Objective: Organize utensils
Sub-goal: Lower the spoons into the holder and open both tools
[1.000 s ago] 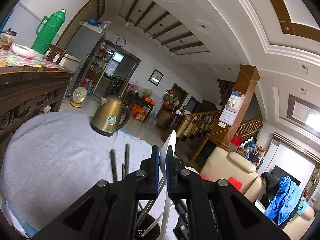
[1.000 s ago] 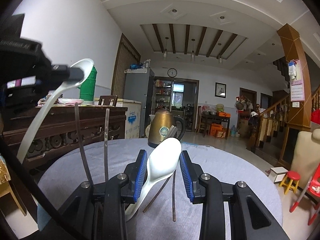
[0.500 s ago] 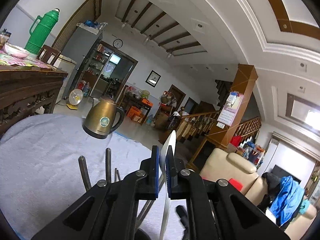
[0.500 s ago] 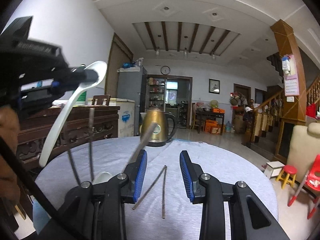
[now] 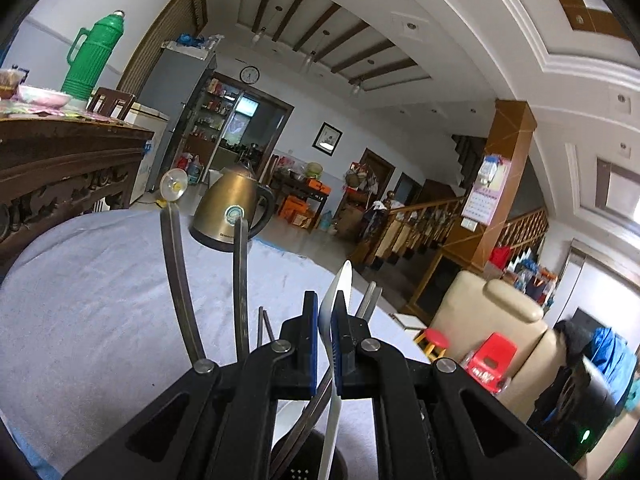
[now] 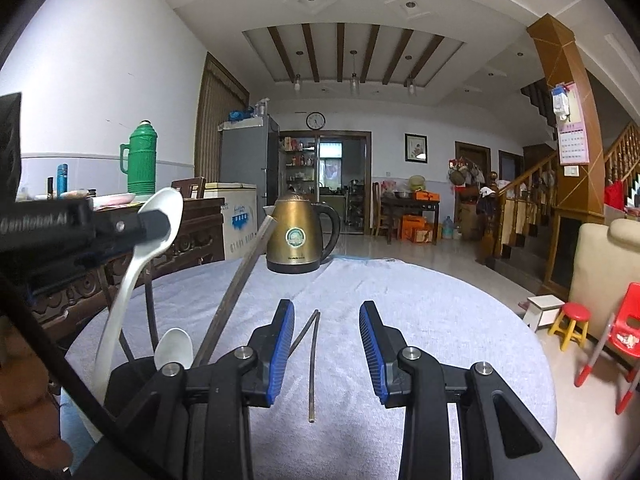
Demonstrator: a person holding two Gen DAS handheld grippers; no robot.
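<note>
My left gripper [image 5: 325, 316] is shut on a white spoon [image 5: 334, 360], its handle reaching down into a black utensil holder [image 5: 304, 464] below. In the right wrist view the same gripper [image 6: 154, 224] holds that spoon [image 6: 120, 304] over the holder [image 6: 128, 380] at the left. The holder also contains several dark chopsticks [image 6: 228, 300] and a second white spoon [image 6: 174, 346]. My right gripper [image 6: 326, 344] is open and empty above two chopsticks [image 6: 312, 360] lying on the grey tablecloth [image 6: 420, 320].
A brass kettle [image 6: 298, 234] stands at the far edge of the round table. A dark wooden sideboard [image 6: 188, 232] with a green thermos [image 6: 140, 164] is to the left. Red stools [image 6: 570, 322] and a beige sofa [image 5: 492, 332] stand off to the right.
My right gripper let go of its white spoon, which now stands in the holder, and drew back open. My left gripper lowered its spoon toward the holder.
</note>
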